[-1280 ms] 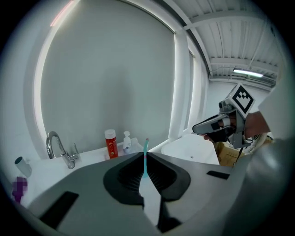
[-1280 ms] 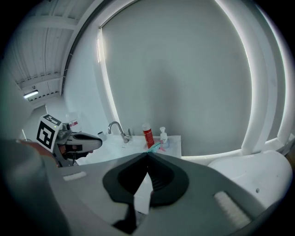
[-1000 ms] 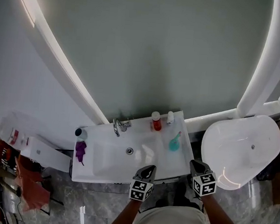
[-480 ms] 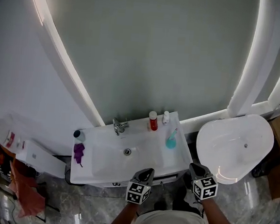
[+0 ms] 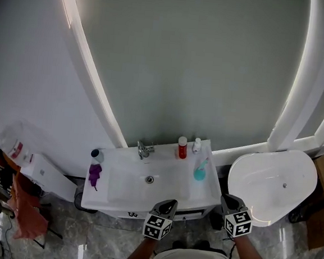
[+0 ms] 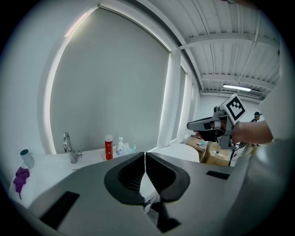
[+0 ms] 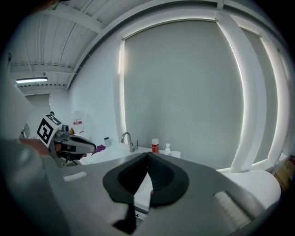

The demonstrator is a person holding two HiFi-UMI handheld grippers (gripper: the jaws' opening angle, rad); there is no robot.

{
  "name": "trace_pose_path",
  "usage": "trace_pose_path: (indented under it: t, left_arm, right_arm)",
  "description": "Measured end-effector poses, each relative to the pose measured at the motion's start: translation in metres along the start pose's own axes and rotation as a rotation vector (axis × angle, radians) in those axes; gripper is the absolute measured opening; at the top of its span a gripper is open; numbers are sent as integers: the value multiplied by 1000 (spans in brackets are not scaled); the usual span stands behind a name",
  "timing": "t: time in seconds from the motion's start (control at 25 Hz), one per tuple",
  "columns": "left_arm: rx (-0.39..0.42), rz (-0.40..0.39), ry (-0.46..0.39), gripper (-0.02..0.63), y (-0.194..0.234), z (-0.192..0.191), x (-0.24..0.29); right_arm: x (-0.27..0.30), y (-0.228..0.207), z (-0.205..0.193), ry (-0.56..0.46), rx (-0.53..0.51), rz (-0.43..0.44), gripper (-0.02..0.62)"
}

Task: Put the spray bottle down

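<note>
The teal spray bottle [image 5: 200, 170] stands on the right part of the white sink counter [image 5: 116, 198], no gripper touching it; in the left gripper view the spray bottle [image 6: 132, 148] shows small beside the other bottles. My left gripper [image 5: 171, 202] hangs before the counter's front edge, jaws shut and empty [image 6: 145, 154]. My right gripper [image 5: 228, 200] is off the counter's right front corner, also shut with nothing in it [image 7: 148, 155]. Both are well short of the bottle.
A red bottle [image 5: 182, 147] and a small white pump bottle [image 5: 196, 145] stand at the counter's back. The faucet [image 5: 144, 149] is at the back centre; a purple cloth [image 5: 94, 175] and a dark-topped cup [image 5: 96, 155] lie left. A white oval fixture [image 5: 270, 181] is right; clutter [image 5: 20, 198] left.
Both grippers have drawn back from over the sink's front edge to just in front of it and risen slightly. The spray bottle stays standing on the counter.
</note>
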State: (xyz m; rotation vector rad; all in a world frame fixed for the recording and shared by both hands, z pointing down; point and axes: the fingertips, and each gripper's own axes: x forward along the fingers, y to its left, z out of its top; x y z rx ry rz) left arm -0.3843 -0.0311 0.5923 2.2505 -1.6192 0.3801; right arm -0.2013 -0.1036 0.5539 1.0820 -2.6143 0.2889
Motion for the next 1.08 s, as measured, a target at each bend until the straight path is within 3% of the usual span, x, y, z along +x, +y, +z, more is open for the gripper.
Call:
trace_pose_path:
  t: [0.56,1.08]
  left_arm:
    - [-15,64,-34,12,-22,28,6]
    - [-43,80,-48,12,-40,30,18]
  right_arm:
    - [-4,-22,14,-33,-31,86,11]
    - [-14,-46,9,-39,-17,98,11]
